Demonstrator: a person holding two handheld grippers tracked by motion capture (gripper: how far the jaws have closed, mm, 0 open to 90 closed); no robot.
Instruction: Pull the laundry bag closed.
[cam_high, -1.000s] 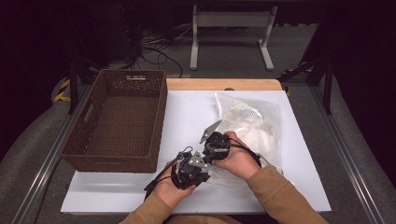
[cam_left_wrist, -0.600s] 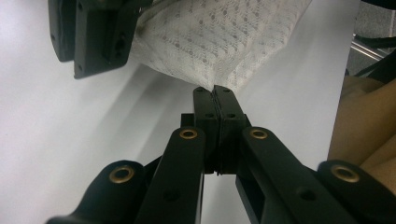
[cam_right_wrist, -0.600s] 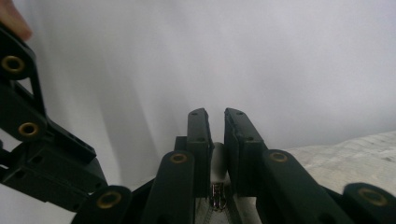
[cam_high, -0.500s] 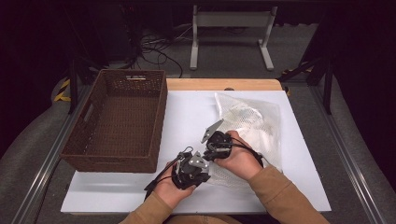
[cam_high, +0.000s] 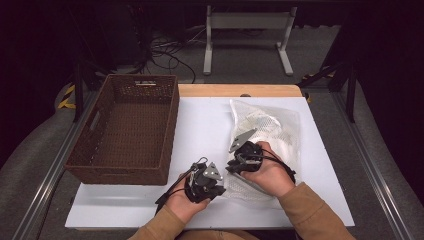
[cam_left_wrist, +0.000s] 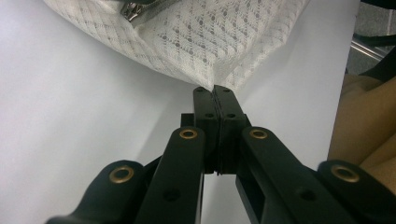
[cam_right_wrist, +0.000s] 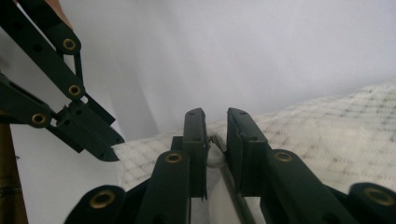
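Mesh laundry bag (cam_high: 267, 142), white, soft, light and floppy, lies right of centre on the white table (cam_high: 200, 125). Left claw (cam_left_wrist: 215, 100) pinches its near corner shut; right claw (cam_right_wrist: 215, 135), jaws just opening, straddles the zipper pull (cam_right_wrist: 215, 156), the best hold.

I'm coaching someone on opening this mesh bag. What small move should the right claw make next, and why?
Probably close the right claw onto the zipper pull and draw it along the zipper. The left claw is shut on the corner of the mesh bag, anchoring it. The right jaws have just been opening a little and stand slightly apart with the pull between them, so it looks loosely caught.
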